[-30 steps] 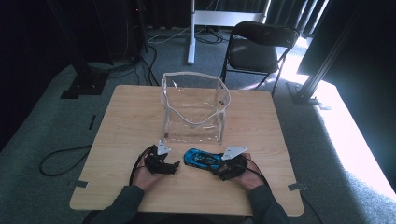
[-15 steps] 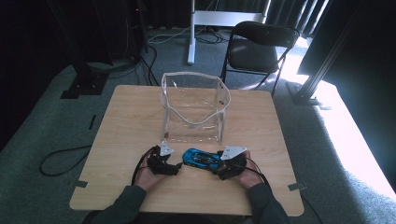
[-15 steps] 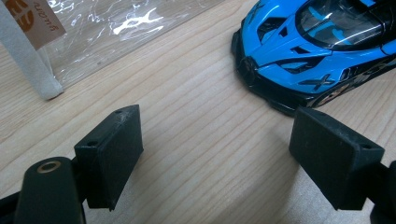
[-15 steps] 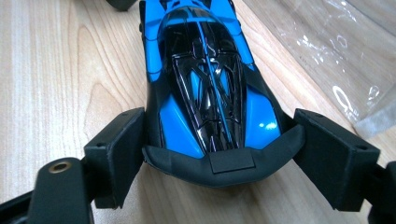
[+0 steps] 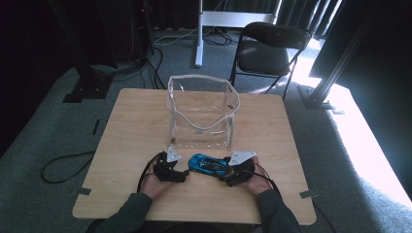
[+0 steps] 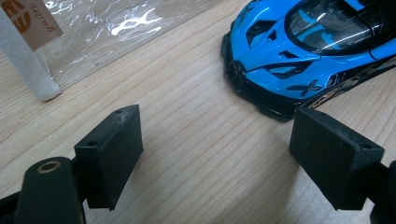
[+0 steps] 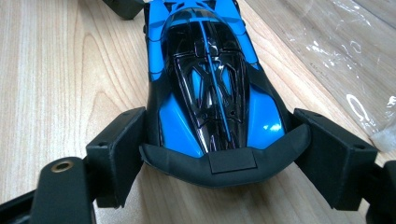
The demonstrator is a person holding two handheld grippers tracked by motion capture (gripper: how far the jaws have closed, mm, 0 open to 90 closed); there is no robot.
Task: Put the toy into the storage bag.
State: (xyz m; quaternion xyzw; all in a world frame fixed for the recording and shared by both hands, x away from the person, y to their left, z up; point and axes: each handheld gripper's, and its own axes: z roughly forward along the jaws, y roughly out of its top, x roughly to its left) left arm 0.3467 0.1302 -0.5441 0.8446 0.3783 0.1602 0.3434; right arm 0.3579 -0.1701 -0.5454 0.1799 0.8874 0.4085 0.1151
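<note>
We see the blue toy car near the surface's near edge | left tool gaping, empty, beside its nose | right tool wide, straddling its tail, seemingly touching

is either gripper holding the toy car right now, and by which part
The right gripper has its jaws on either side of the blue toy car at its rear end, touching or nearly so; a firm grip cannot be told. The left gripper is open, holding nothing.
</note>
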